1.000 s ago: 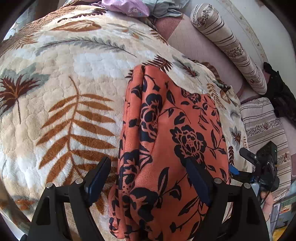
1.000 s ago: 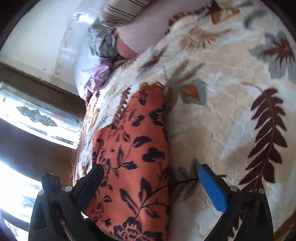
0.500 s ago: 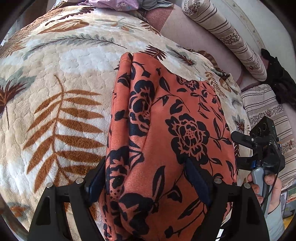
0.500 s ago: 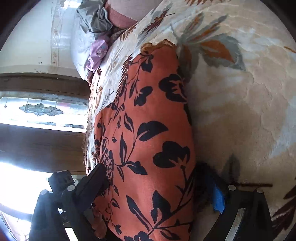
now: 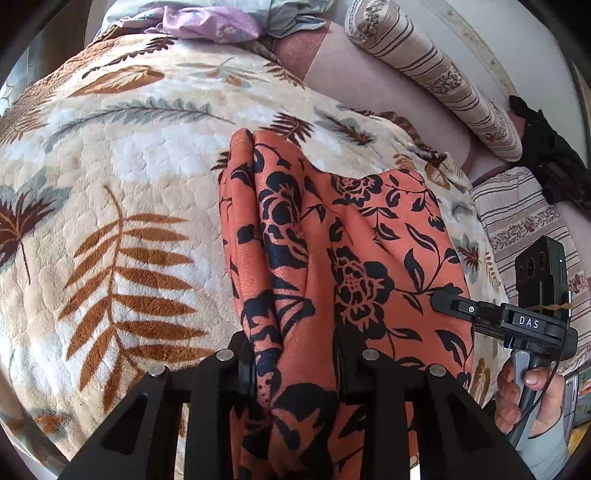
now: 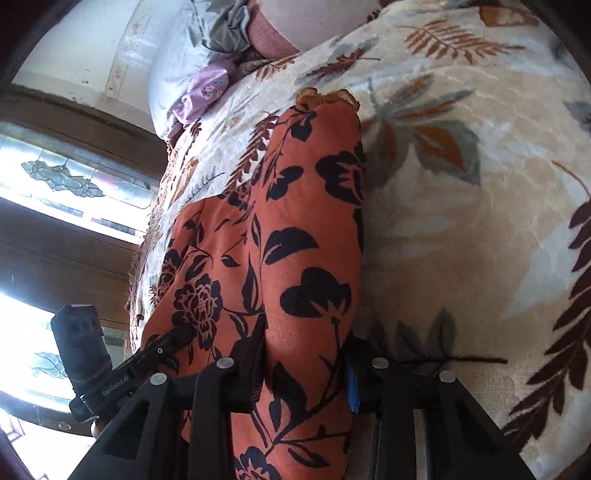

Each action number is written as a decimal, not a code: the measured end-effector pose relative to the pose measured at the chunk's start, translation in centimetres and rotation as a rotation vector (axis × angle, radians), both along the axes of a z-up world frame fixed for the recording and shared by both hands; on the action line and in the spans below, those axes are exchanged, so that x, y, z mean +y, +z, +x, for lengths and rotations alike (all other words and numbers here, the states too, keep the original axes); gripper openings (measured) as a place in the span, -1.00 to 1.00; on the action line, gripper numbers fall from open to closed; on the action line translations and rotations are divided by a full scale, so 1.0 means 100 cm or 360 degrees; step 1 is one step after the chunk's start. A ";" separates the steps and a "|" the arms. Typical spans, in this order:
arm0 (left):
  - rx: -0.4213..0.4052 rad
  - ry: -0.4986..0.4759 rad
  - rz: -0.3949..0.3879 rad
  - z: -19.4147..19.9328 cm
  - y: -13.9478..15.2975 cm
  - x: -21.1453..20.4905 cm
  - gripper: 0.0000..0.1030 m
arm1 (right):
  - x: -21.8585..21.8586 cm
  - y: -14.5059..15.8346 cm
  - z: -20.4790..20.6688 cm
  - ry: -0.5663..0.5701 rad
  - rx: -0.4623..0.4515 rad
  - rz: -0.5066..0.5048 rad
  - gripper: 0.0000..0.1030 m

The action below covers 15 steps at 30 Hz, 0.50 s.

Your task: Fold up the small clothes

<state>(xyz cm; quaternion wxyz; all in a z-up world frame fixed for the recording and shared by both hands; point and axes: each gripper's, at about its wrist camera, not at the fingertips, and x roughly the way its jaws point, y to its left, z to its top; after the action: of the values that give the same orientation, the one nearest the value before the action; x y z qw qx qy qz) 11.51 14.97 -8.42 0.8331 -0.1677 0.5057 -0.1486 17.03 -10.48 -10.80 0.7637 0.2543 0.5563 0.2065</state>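
Observation:
An orange garment with black flowers [image 5: 332, 240] lies lengthwise on a leaf-print blanket [image 5: 110, 177]. My left gripper [image 5: 295, 362] has its jaws closing on the garment's near end, and the cloth is bunched and pinched between the pads. The right wrist view shows the same garment [image 6: 306, 221], with my right gripper [image 6: 303, 365] closing on a gathered fold of its near edge. Each gripper shows in the other's view: the right gripper [image 5: 498, 321] in a hand at the right, the left gripper [image 6: 110, 369] at the lower left.
A striped bolster [image 5: 436, 74] and a black item [image 5: 554, 166] lie at the far right. Purple and grey clothes [image 5: 207, 26] are heaped at the blanket's far end. A striped cushion [image 5: 524, 221] sits beside the blanket. A window [image 6: 55, 177] is on the left.
Both grippers went from wide open around the garment's near edge to pinching it. The cloth now bunches into ridges between the jaws.

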 end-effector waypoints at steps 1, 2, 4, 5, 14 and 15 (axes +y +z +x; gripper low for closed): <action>-0.0027 -0.0015 -0.0001 0.000 0.006 -0.004 -0.39 | 0.001 0.008 -0.002 0.0018 -0.0038 -0.0024 -0.32; -0.0060 -0.0028 -0.0002 0.000 0.013 -0.010 -0.39 | 0.001 0.018 -0.004 0.0033 -0.0081 -0.0064 -0.32; -0.0135 -0.0059 -0.0007 0.005 0.027 -0.026 -0.40 | -0.007 0.035 -0.003 0.0023 -0.0152 -0.0097 -0.32; -0.0176 -0.0075 -0.0017 0.010 0.033 -0.034 -0.40 | -0.014 0.045 -0.003 0.0009 -0.0195 -0.0110 -0.32; -0.0027 -0.0174 0.0040 0.077 0.005 -0.119 -0.15 | -0.115 0.054 0.038 -0.0244 -0.0226 -0.0151 0.29; 0.0067 -0.0163 0.0123 0.082 -0.012 -0.124 -0.12 | -0.124 0.038 0.042 -0.0278 -0.0146 -0.0188 0.44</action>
<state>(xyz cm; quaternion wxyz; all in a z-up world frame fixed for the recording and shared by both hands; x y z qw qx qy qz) 19.75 2.56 -9.58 0.8194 -0.1124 0.5365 -0.1677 21.26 -22.92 -6.98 0.8171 0.2466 0.5077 0.1173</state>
